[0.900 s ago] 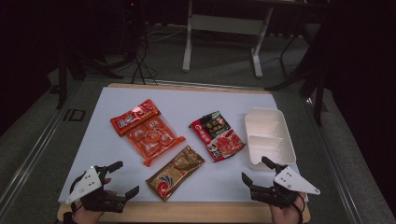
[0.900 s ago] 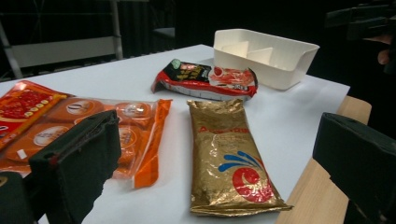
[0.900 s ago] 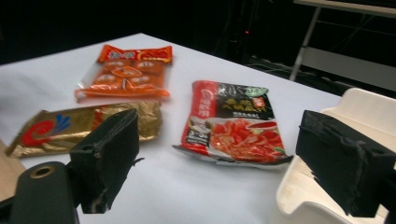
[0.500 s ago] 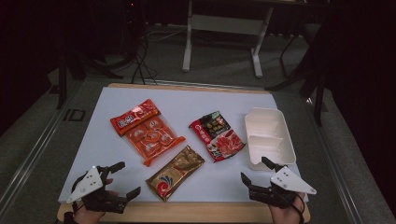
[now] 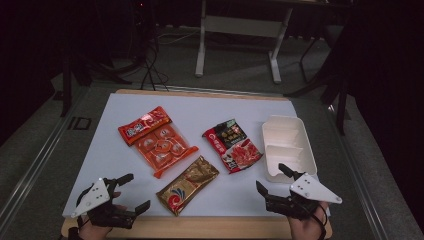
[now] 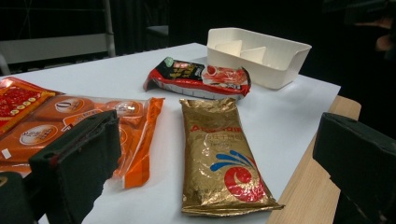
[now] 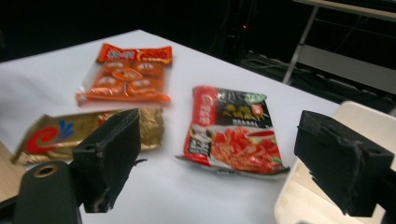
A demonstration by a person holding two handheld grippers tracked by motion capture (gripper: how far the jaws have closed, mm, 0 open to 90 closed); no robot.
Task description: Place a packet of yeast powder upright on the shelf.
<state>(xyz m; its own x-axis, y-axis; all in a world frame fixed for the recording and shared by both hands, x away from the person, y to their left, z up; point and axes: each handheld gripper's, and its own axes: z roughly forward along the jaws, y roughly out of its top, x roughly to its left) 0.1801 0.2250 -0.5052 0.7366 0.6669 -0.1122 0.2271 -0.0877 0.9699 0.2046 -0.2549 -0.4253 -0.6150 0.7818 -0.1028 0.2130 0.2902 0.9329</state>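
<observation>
Gold packet [image 5: 187, 184] lies flat on the white desk [image 5: 110, 145] near the front edge, its long axis slanted — the end with the red swirl toward the wooden lip, the plain end pointing up toward the middle. All places below are taken from this packet. Left gripper [image 5: 130, 192] sits well to its left at the front edge, held in a hand [image 5: 95, 231], jaws spread wide with nothing between them; in the left gripper view the gold packet [image 6: 219, 154] shows in the gap between the jaws, clear of both. Right gripper [image 5: 274, 179] is to its right, also at the front edge, jaws spread and empty — in the right gripper view the gold packet [image 7: 88, 130] lies partly behind the left-hand jaw. Orange snack pack [image 5: 157, 140] lies just behind and left of the gold packet, apart from it in the high view. Red-and-black packet [image 5: 232, 145] lies behind and right, close by. White divided tray [image 5: 307, 150] stands farther right, beyond the red-and-black packet, nothing in its compartments.
</observation>
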